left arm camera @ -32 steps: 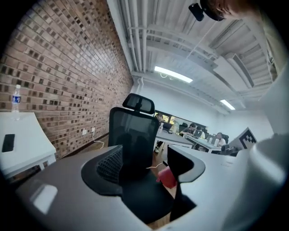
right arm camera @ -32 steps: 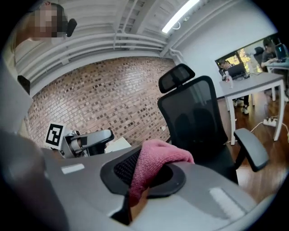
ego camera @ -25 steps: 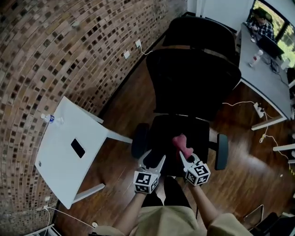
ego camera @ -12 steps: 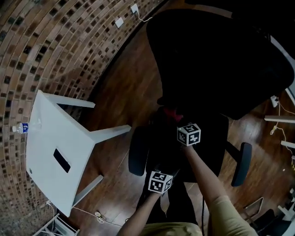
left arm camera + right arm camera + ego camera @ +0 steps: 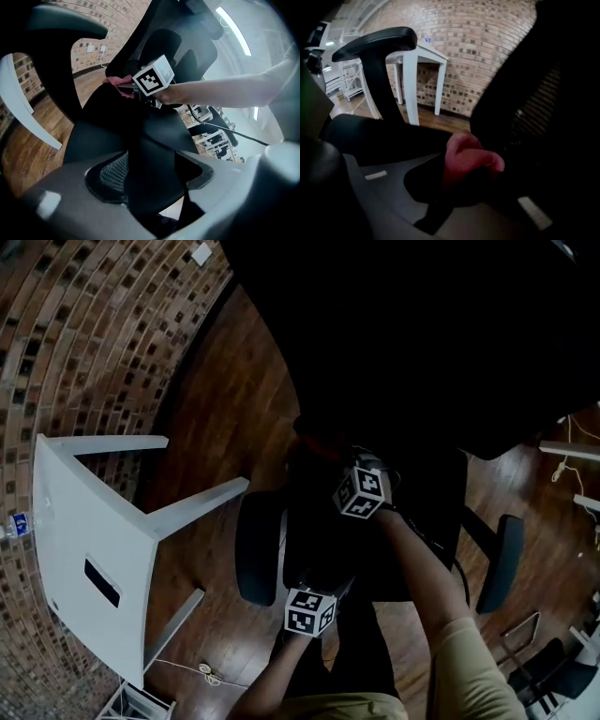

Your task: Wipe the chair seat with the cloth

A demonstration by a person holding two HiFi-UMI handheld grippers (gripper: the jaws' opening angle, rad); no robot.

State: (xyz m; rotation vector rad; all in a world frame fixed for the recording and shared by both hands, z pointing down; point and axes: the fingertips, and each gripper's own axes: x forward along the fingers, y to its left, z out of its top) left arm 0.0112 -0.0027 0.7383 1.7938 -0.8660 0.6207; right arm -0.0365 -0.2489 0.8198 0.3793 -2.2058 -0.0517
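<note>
Jaws of the right gripper [image 5: 461, 187] are pinching the pink cloth [image 5: 471, 157], holding it at the back of the seat [image 5: 108, 136], just under the backrest [image 5: 422, 334]. Those of the left gripper [image 5: 150, 180] are standing spread with nothing between them, hovering over the seat's front edge.

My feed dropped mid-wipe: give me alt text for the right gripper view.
The right gripper holds a bunched pink cloth between its jaws, at the rear of the black chair seat, close to the backrest at right. Behind, an armrest rises at left, before a white table and brick wall.
</note>
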